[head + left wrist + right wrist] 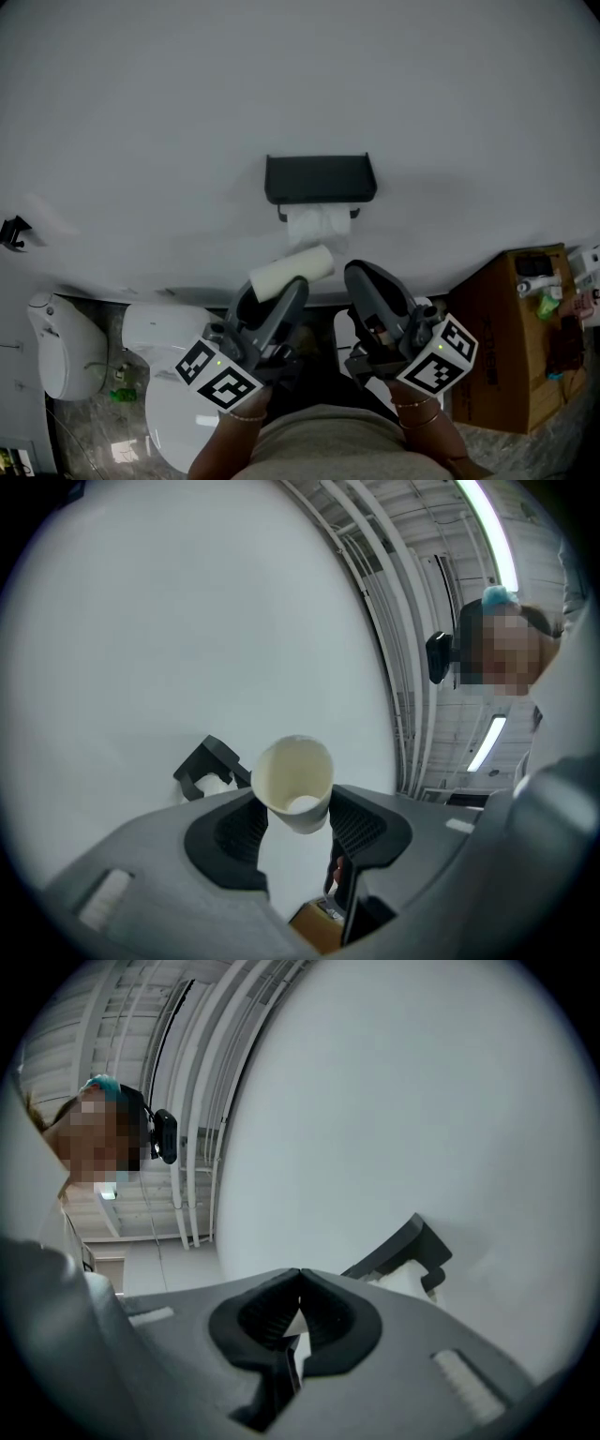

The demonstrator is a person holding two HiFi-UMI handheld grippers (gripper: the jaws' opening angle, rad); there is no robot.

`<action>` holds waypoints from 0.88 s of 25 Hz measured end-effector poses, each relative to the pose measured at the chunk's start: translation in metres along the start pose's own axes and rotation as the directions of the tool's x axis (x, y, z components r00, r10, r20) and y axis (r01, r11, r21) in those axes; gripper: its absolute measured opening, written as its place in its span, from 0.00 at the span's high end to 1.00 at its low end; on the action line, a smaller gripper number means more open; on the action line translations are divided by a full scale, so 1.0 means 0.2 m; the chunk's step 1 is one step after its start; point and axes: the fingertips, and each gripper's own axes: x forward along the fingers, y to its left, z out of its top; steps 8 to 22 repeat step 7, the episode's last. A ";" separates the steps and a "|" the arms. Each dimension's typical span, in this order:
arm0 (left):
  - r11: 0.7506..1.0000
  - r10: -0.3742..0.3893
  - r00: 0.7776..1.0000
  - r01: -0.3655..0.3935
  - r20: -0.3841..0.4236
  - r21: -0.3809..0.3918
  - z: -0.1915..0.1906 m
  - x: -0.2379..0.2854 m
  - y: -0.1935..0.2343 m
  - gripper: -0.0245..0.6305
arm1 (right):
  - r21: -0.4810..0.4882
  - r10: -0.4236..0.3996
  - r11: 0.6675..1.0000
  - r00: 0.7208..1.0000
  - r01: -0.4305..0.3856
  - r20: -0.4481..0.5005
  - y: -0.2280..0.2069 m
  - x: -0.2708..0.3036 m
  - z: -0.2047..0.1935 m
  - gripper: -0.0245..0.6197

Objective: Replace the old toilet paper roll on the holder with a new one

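Cream and thin-walled, a short hollow tube point(292, 269) sits clenched at the tips of the left gripper point(286, 292) in the head view, raised toward the white wall point(141, 122) and just below the black metal wall holder point(321, 176) with its flat shelf. A lump of white paper point(319, 225) hangs on the holder's bar, so that spot is occupied. The right gripper point(367, 279) hovers beside the left one with its jaws pressed together and nothing visibly in them. A white ceramic toilet point(173, 375) lies below on the left, a brown cardboard box point(511, 347) on the right. In the left gripper view the tube stands end-on between the two ribbed pads, both touching its sides, with the holder small and well apart behind it. The right gripper view shows the closed claw and the holder with its white paper beyond, untouched. The likely trouble is the grip: held only at the jaw tips, the tube could buckle or slip and drop toward the toilet, and the closed right claw cannot yet clear the bar.
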 end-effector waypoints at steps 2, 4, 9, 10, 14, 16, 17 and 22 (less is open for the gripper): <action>1.000 -0.002 1.000 0.002 0.001 0.002 0.00 0.00 0.00 0.64 | -0.022 0.009 1.000 1.000 -0.010 -0.020 0.01 0.00 0.00 0.96; 1.000 -0.006 1.000 0.006 0.007 0.009 0.01 0.01 0.01 0.65 | -0.053 0.026 0.998 0.999 -0.028 -0.046 0.01 0.02 0.02 0.96; 1.000 -0.009 1.000 0.009 0.014 0.020 0.02 0.02 0.02 0.64 | -0.102 0.051 0.993 0.995 -0.060 -0.091 0.03 0.04 0.02 0.96; 1.000 -0.009 1.000 0.009 0.014 0.020 0.02 0.02 0.02 0.64 | -0.102 0.051 0.993 0.995 -0.060 -0.091 0.03 0.04 0.02 0.96; 1.000 -0.009 1.000 0.009 0.014 0.020 0.02 0.02 0.02 0.64 | -0.102 0.051 0.993 0.995 -0.060 -0.091 0.03 0.04 0.02 0.96; 1.000 -0.009 1.000 0.009 0.014 0.020 0.02 0.02 0.02 0.64 | -0.102 0.051 0.993 0.995 -0.060 -0.091 0.03 0.04 0.02 0.96; 1.000 -0.009 1.000 0.009 0.014 0.020 0.02 0.02 0.02 0.64 | -0.102 0.051 0.993 0.995 -0.060 -0.091 0.03 0.04 0.02 0.96; 1.000 -0.009 1.000 0.009 0.014 0.020 0.02 0.02 0.02 0.64 | -0.102 0.051 0.993 0.995 -0.060 -0.091 0.03 0.04 0.02 0.96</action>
